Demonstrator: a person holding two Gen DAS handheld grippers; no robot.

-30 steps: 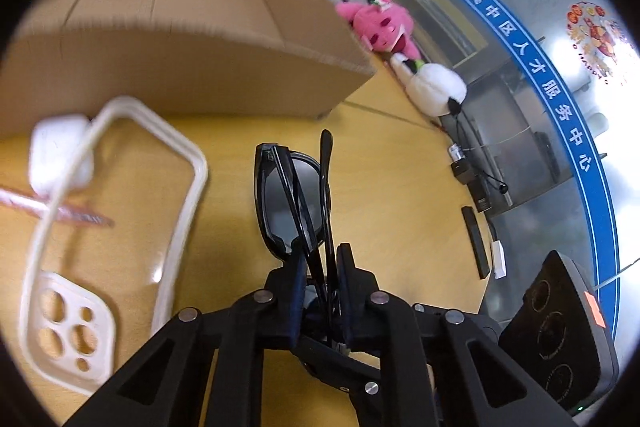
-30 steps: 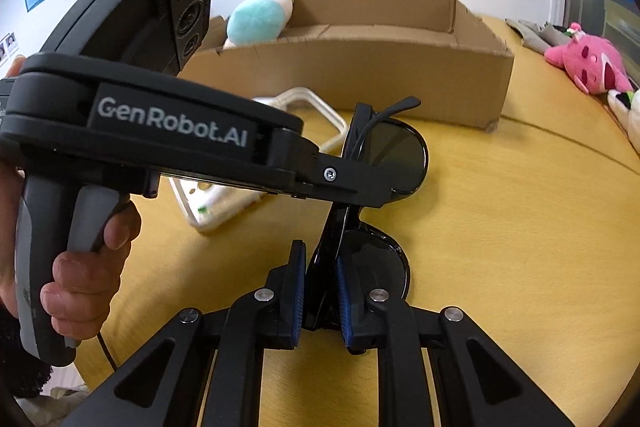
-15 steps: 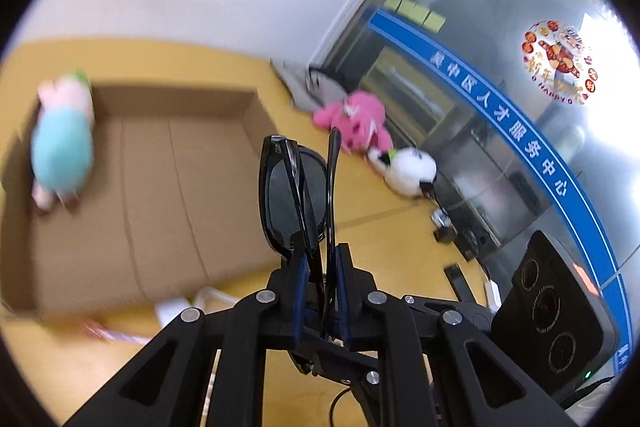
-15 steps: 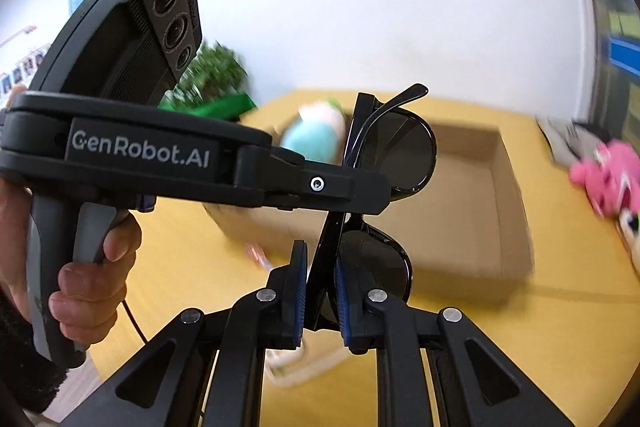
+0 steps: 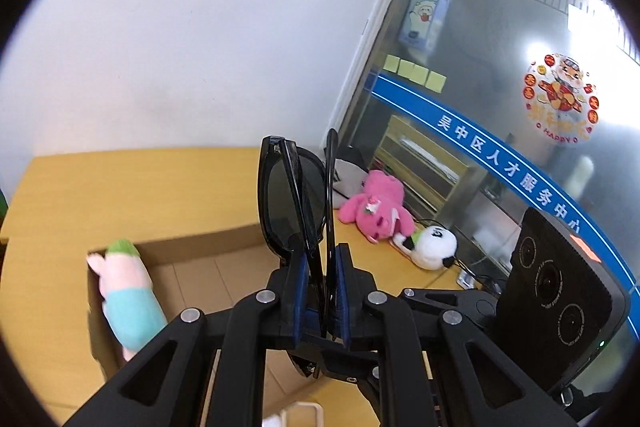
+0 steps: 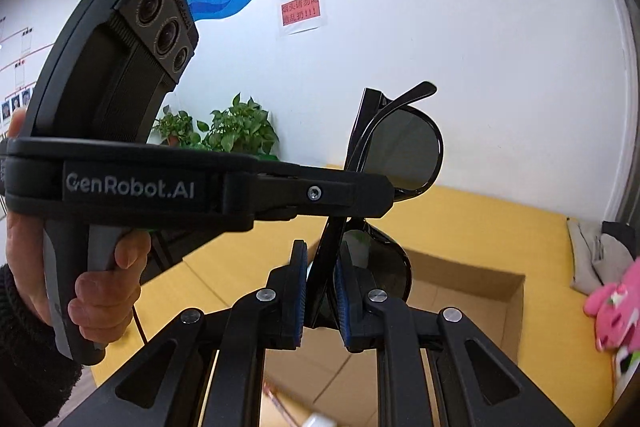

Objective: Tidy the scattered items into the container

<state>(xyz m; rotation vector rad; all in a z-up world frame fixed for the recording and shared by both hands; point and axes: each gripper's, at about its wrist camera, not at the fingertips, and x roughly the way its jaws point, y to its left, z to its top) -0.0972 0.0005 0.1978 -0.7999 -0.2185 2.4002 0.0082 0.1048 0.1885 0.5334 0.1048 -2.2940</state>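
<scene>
Both grippers are shut on one pair of black sunglasses, held high in the air over the cardboard box. In the left wrist view my left gripper (image 5: 322, 261) clamps the folded frame, and the sunglasses (image 5: 286, 199) stand upright above it. In the right wrist view my right gripper (image 6: 320, 267) grips the lower lens of the sunglasses (image 6: 400, 151), with the left gripper's body (image 6: 224, 193) crossing from the left. The open cardboard box (image 5: 200, 247) lies below, also in the right wrist view (image 6: 472, 279). A teal and pink plush (image 5: 128, 295) lies inside it at the left.
A pink plush (image 5: 374, 209) and a white plush (image 5: 434, 247) lie on the yellow table by the glass wall. A white item (image 5: 300, 415) shows at the bottom edge in front of the box. Potted plants (image 6: 236, 127) stand by the far wall.
Both grippers have lifted the sunglasses off the table and carried them up and forward over the box. The phone case and small items have dropped out of view.
</scene>
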